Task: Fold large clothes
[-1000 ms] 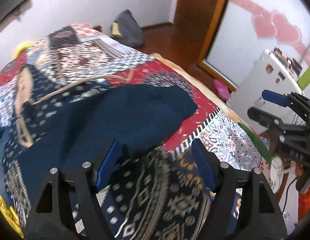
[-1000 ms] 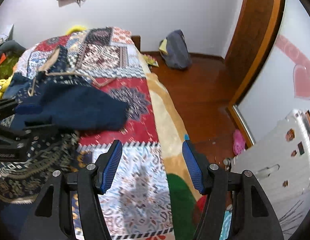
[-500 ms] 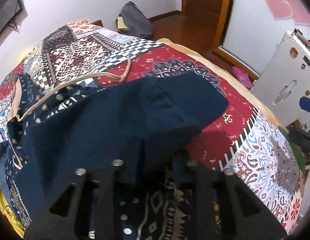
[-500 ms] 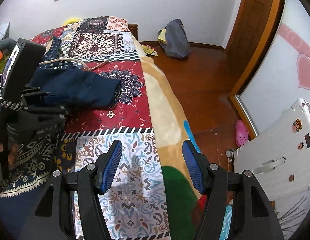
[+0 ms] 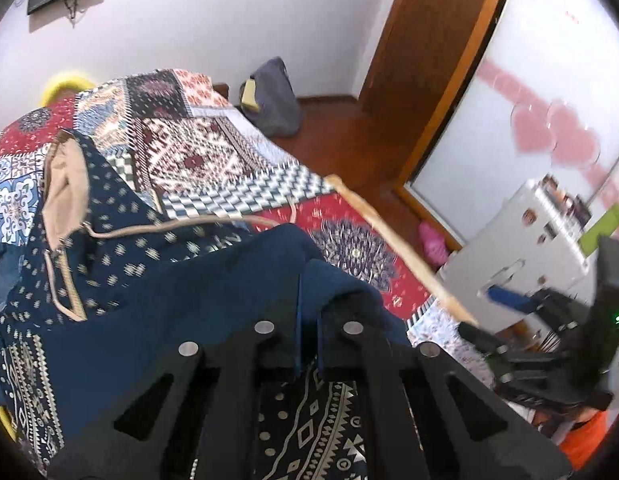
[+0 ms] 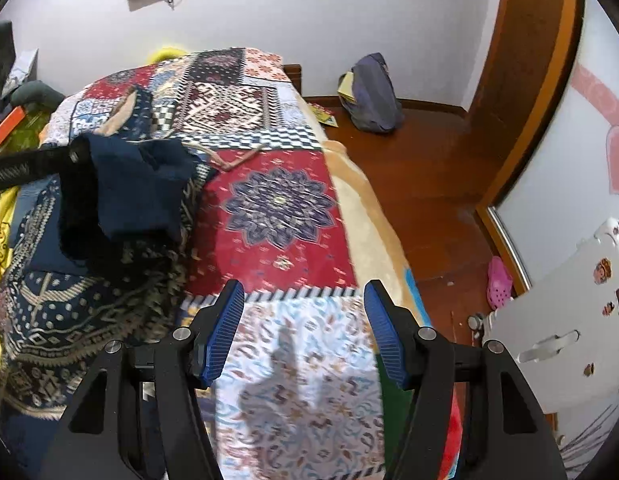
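A large navy garment with beige patterns and tan trim lies spread on the patchwork bed cover. My left gripper is shut on a plain navy fold of the garment and holds it lifted off the bed. In the right wrist view the lifted fold hangs from the left gripper at the left. My right gripper is open and empty above the cover's pale patterned patch, right of the garment. It also shows in the left wrist view.
The bed's right edge drops to a wooden floor. A grey bag leans on the far wall. A white suitcase and a pink shoe lie right of the bed. Clutter sits left of the bed.
My left gripper has closed on the navy fold and raised it off the bed. The right gripper has stayed open, shifting slightly over the cover.
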Demonstrator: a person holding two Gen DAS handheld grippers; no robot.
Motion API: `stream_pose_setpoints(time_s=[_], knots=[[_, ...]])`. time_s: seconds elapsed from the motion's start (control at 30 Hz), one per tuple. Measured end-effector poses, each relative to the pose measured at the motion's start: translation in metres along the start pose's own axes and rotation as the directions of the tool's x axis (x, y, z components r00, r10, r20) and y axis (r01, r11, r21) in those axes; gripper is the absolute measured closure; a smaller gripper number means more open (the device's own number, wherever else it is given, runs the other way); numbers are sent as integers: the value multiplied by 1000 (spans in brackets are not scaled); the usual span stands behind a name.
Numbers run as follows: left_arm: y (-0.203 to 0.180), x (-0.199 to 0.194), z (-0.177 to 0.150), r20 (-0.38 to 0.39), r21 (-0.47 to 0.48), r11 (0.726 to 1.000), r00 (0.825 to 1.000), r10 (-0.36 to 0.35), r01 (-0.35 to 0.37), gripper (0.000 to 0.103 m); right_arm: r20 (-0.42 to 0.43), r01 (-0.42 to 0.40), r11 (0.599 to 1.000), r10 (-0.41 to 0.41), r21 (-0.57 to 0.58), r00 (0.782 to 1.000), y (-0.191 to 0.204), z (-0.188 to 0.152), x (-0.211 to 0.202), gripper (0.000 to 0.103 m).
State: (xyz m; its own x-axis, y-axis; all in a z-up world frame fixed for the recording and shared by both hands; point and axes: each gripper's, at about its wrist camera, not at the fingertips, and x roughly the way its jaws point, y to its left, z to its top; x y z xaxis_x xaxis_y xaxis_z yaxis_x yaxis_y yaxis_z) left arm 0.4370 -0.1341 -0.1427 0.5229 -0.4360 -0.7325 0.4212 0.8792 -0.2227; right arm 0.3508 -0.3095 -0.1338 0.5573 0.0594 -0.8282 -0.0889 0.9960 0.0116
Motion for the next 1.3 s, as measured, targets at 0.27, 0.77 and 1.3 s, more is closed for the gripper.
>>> stream_pose_setpoints(time_s=[0.27, 0.77, 1.3], knots=[[55, -62, -10, 118, -61, 993, 987, 106, -99, 99, -38, -124, 992, 125, 10, 991, 37, 22, 14, 44], [214, -87, -124, -42, -308, 922, 971, 235, -236, 99, -300, -161, 987, 154, 0, 941, 107, 43, 120, 45], [191, -89, -171, -134, -153, 931, 940, 313, -331, 63, -289, -151, 988, 142, -11, 947, 109, 35, 118, 44]])
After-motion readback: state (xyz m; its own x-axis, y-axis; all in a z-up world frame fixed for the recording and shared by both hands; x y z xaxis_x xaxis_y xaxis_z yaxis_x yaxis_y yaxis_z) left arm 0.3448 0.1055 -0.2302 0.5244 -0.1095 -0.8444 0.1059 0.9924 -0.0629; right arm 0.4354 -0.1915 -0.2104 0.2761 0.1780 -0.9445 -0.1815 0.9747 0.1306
